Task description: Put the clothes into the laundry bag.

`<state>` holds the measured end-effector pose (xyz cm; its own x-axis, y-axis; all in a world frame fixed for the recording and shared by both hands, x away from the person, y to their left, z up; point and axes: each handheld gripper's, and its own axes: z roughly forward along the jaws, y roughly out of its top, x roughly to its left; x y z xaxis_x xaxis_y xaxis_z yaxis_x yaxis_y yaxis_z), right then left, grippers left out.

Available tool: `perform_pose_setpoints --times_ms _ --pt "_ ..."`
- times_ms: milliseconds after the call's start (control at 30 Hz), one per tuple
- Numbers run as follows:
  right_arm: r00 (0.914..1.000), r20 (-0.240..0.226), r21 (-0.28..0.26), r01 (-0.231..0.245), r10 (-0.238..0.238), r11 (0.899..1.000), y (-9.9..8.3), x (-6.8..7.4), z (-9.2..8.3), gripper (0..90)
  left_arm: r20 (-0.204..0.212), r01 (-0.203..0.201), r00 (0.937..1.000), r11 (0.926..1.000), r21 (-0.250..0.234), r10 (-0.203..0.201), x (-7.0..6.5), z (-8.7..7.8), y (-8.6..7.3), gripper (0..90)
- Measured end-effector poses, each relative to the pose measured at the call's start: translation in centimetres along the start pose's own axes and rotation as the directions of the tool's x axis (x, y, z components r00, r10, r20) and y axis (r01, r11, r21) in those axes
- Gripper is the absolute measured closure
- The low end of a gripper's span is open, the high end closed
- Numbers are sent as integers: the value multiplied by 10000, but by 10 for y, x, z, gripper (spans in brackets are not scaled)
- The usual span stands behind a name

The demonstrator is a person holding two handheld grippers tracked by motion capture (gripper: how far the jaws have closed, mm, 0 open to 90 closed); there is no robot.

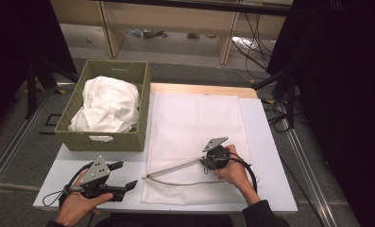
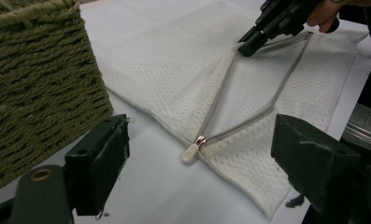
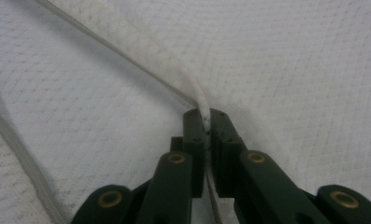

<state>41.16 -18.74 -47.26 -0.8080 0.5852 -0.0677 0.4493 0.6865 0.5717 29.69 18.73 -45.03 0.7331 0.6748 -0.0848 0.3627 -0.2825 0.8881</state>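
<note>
Mesh bag [image 1: 194, 137] edge in right tool [image 3: 206, 116]

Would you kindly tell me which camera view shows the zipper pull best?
The left gripper view: the zipper pull lies close and unobstructed at the point where the open zipper's two sides meet. In the high view it is a tiny speck. The right gripper view shows zipper edges, not the pull.

Both grippers have black bodies; each carries a grey three-cornered plate with small dark holes on top. Left gripper [image 1: 131, 185]: a thin cable loops out at its left; blocky black jaws with worn pad edges; brass-coloured rivet on one arm [image 2: 42, 175]. Right gripper [image 3: 206, 122]: thick black cable curving behind the hand; brass-ringed pivots on dark green-black arms, small screws in the jaw blocks. Right forearm: dark sleeve [image 1: 263, 213].
</note>
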Motion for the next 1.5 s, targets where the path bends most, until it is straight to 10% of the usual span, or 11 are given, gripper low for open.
perform_pose_setpoints --times_ms 133,233,467,600,667,833,1000,1100,1233,1500 --pt "9981 438 -758 456 -423 9961 5 1 -11 889 250 1517 9882 9880 -298 -1510 -1 -2 8 201" --pt "9980 592 -985 268 -210 9948 8 4 -19 895 286 1498 9885 9875 -492 -1486 -3 -5 15 205" --pt "9850 1144 -1345 1439 -1289 9804 19 7 -35 896 -455 1151 9919 9912 -657 -1182 12 -16 41 183" --pt "9828 1362 -1366 1435 -1249 9802 22 11 -42 897 -1530 498 9868 9983 -302 -539 23 -25 65 166" --pt "9768 1440 -1432 1788 -1582 9734 23 9 -43 897 -1956 174 9805 9997 -198 -209 34 -27 78 166" --pt "9789 1556 -1554 1564 -1322 9754 26 10 -48 897 -2781 818 9579 9964 235 -721 81 -18 109 197" --pt "9753 1660 -1706 1738 -1456 9699 29 9 -55 898 -2568 1539 9557 9879 193 -1438 119 1 128 187" --pt "9752 1692 -1804 1732 -1429 9682 29 8 -58 898 -3308 716 9437 9822 1736 -103 145 14 138 173" --pt "9726 1786 -1980 1840 -1491 9628 30 7 -63 898 -3687 865 9295 9791 1843 -128 174 29 144 189" --pt "9734 1717 -1801 1822 -1515 9666 30 10 -61 898 -3374 1682 9365 9664 1945 -951 208 62 143 173"
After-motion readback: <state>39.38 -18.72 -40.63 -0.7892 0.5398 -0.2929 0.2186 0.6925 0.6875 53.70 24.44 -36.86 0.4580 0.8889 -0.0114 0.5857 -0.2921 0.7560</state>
